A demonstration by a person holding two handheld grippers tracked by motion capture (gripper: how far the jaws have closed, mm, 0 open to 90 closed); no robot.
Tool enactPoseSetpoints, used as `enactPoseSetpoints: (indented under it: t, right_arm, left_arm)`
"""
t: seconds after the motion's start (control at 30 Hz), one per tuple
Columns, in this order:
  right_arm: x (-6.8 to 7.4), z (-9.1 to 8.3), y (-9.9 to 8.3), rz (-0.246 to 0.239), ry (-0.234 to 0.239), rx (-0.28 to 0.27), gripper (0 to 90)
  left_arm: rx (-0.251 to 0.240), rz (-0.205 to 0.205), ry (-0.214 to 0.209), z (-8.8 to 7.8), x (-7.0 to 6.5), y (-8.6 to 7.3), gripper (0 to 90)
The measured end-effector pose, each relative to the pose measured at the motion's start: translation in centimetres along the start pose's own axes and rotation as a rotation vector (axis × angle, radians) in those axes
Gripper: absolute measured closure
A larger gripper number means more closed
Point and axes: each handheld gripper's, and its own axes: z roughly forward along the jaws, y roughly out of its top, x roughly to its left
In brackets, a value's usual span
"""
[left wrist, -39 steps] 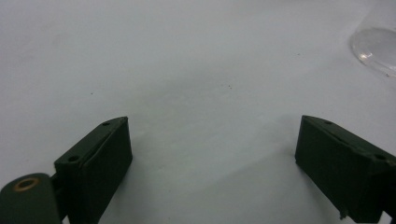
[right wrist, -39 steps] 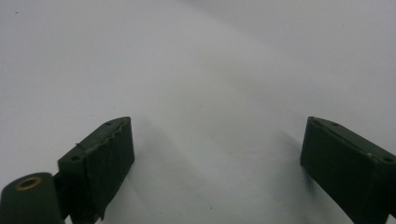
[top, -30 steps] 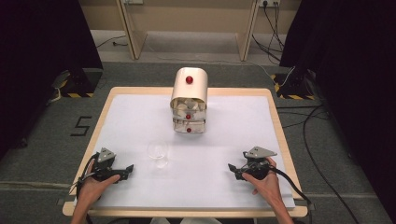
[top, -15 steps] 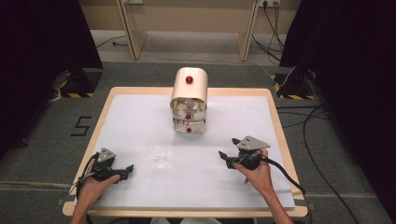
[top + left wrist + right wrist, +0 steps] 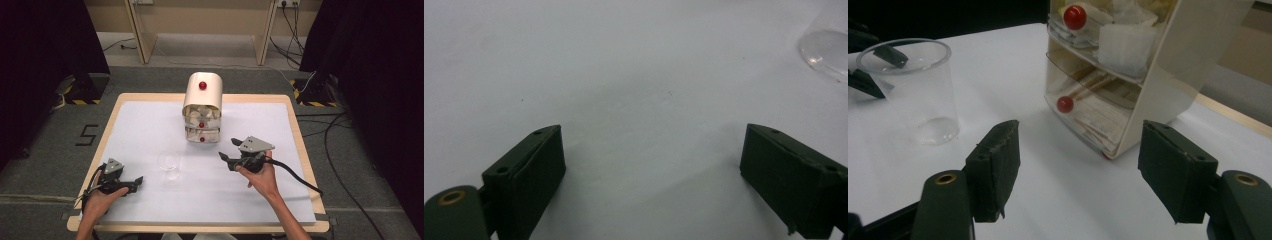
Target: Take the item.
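White table (image 5: 150, 130), centre frame: we list one small drawer cabinet (image 5: 202, 107), light, stiff, slippery plastic; take a drawer by its red knob (image 5: 1065, 104). Right tongs (image 5: 231, 152) have just been closing, nothing between them. Left tongs (image 5: 135, 182) open, empty, lower left.

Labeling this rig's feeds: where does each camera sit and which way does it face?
High view: fixed above the person's side, facing forward and down on the table; both forearms, left gripper and right gripper show.
Left gripper view: rides the left gripper, looks low across the white tabletop between its open jaws; clear cup's base at upper right.
Right gripper view: rides the right gripper, faces the drawer organizer and clear cup.
Shared: the cup appears in all three views.
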Motion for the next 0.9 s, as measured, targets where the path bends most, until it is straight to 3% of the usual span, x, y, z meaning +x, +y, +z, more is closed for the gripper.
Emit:
enactPoseSetpoints:
  t: [0.07, 0.23, 0.37, 0.9]
  right_arm:
    - [0.0, 0.3, 0.2, 0.015, 0.017, -0.007, 35.5]
    - [0.3, 1.1, 1.0, -0.002, 0.025, -0.007, 36.6]
    - [0.4, 1.6, 1.7, -0.023, 0.021, -0.007, 36.6]
    - [-0.3, 3.0, 4.7, -0.021, 0.019, -0.068, 42.1]
  left_arm:
    - [0.0, -0.001, -0.001, 0.0, 0.0, 0.0, 9.8]
    - [0.0, -0.001, -0.001, 0.0, 0.0, 0.0, 9.8]
    - [0.0, -0.001, -0.001, 0.0, 0.0, 0.0, 9.8]
    - [0.0, 0.0, 0.0, 0.0, 0.0, 0.0, 9.7]
